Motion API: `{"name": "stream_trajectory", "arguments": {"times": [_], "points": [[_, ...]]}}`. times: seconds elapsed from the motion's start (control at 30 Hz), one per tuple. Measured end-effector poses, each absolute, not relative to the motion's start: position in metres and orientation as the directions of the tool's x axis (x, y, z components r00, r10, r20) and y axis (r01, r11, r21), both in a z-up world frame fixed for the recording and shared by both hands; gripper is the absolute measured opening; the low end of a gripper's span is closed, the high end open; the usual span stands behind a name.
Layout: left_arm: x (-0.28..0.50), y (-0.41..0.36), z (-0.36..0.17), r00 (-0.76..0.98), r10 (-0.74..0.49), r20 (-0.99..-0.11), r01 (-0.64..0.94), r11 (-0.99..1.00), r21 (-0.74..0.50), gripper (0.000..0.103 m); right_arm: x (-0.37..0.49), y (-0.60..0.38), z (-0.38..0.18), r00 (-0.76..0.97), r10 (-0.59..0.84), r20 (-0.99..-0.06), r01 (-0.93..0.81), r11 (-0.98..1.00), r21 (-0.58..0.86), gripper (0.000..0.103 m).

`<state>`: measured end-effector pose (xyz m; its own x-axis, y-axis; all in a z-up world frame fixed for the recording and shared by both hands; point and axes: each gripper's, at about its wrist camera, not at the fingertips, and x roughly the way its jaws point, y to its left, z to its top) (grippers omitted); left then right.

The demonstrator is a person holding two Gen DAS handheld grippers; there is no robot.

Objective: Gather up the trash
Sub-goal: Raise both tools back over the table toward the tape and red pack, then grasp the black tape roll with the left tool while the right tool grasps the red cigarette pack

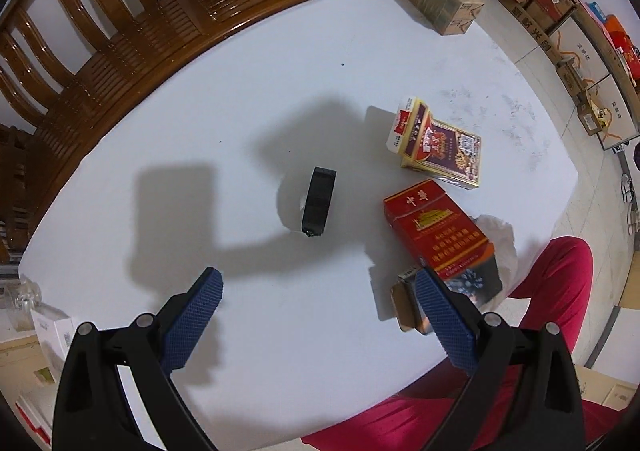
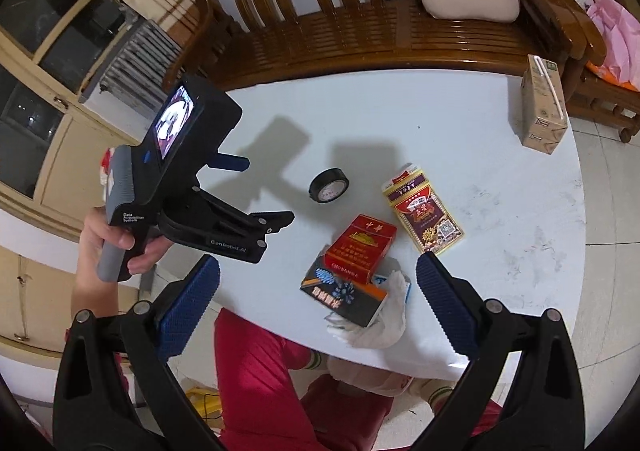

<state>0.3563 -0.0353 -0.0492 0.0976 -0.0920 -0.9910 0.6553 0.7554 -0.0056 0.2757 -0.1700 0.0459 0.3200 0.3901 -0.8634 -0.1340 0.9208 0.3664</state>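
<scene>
Fingers of the right gripper (image 2: 318,283) stood spread wide and empty above the near edge of the round white table (image 2: 460,123), their blue textured pads framing the small heap of litter just beyond. Nearest lay a crumpled white tissue (image 2: 390,321) at the table's lip, partly under a black cigarette box with an orange band (image 2: 344,299). Resting tilted on that was a red cardboard cigarette pack (image 2: 360,247), and a little farther off lay a purple-and-gold pack with its lid open (image 2: 424,211), flat on the table and apart from the others. A black roll of tape (image 2: 329,185) stood nearby, and a tan drink carton with a straw (image 2: 542,107) stood upright near the far rim.

The left gripper (image 1: 318,283) was likewise open, holding nothing, hovering over the bare table with the red pack just off its right finger.

The packs were probably empty or nearly so — light, thin-walled card that would crush under a hard squeeze and likely slick if wrapped in film. A gentle pinch across the narrow sides, near the middle, seemed the safest hold. The red pack, leaning on its neighbour, might slide when touched. The tissue was soft and limp — best gathered by its raised bunched part, not the flat edge.
</scene>
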Motion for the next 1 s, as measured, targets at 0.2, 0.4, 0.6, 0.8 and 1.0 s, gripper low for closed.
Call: {"name": "stream_trajectory", "arguments": {"times": [0.2, 0.4, 0.6, 0.8, 1.0], "points": [[0.368, -0.039, -0.075, 0.067, -0.087, -0.994, 0.66, 0.751, -0.021, 0.094, 0.294, -0.154, 0.003, 0.234, 0.37, -0.899, -0.127, 0.928, 0.35, 0.096], [0.379, -0.047, -0.099, 0.039, -0.07, -0.997, 0.666, 0.745, -0.027, 0.094, 0.308, -0.143, -0.038, 0.152, 0.356, -0.922, -0.12, 0.933, 0.34, 0.096], [0.387, -0.053, -0.114, 0.024, -0.072, -0.997, 0.679, 0.733, -0.037, 0.094, 0.315, -0.143, -0.07, 0.096, 0.367, -0.925, -0.084, 0.929, 0.36, 0.096], [0.398, -0.055, -0.127, 0.005, -0.073, -0.997, 0.674, 0.737, -0.05, 0.094, 0.32, -0.139, -0.092, 0.061, 0.374, -0.925, -0.065, 0.927, 0.37, 0.096], [0.408, -0.056, -0.138, -0.015, -0.092, -0.996, 0.666, 0.742, -0.078, 0.094, 0.328, -0.134, -0.109, 0.039, 0.375, -0.926, -0.055, 0.926, 0.373, 0.096]]}}
